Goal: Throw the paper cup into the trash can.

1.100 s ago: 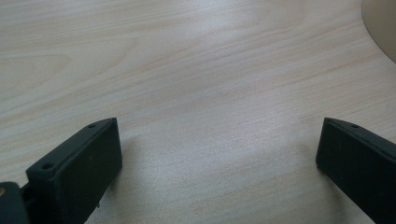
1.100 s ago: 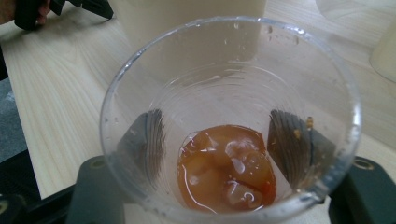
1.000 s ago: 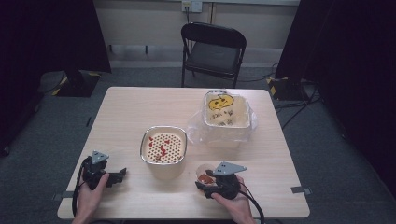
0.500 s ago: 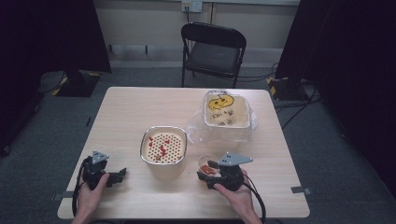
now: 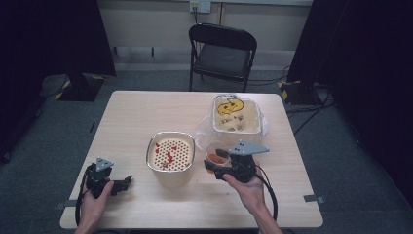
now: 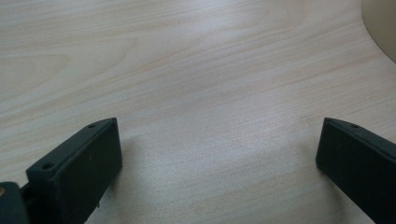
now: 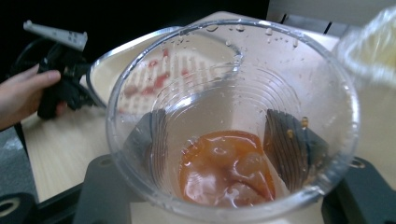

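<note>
Plastic cup (image 7: 231, 126) clamped in right gripper (image 5: 215, 165) jaws, hand raised above table (image 5: 146, 109)

My high view looks forward and down over the whole surface (image 5: 146, 112). Each gripper view sits close along its jaws; the right one shares the strainer bowl (image 7: 140, 70) with it.
</note>
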Demonstrator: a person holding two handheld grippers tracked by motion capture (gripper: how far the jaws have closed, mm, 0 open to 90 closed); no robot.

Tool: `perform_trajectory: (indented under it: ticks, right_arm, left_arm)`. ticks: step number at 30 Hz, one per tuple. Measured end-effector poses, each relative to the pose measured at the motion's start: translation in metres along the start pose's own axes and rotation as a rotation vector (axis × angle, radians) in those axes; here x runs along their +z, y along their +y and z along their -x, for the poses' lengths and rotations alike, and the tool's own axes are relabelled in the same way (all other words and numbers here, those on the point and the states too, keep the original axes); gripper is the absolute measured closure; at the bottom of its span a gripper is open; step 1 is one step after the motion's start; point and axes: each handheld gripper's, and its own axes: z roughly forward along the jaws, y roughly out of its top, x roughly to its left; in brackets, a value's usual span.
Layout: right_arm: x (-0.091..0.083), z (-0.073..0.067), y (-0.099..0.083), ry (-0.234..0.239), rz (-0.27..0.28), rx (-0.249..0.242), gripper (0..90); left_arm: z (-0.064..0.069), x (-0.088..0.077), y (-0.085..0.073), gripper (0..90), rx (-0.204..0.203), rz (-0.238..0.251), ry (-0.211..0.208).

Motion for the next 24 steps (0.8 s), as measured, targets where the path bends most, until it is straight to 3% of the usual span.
perform_trajectory:
  ticks: [11,24]
  right_arm:
    - [0.020,-0.002,0.046,-0.044,0.133,-0.070,41.8]
    - [0.053,0.003,0.072,-0.146,0.188,-0.152,43.8]
  left_arm:
    - [0.000,0.000,0.000,0.0,0.000,-0.001,0.000]
    - [0.000,0.000,0.000,0.0,0.000,0.000,0.000]
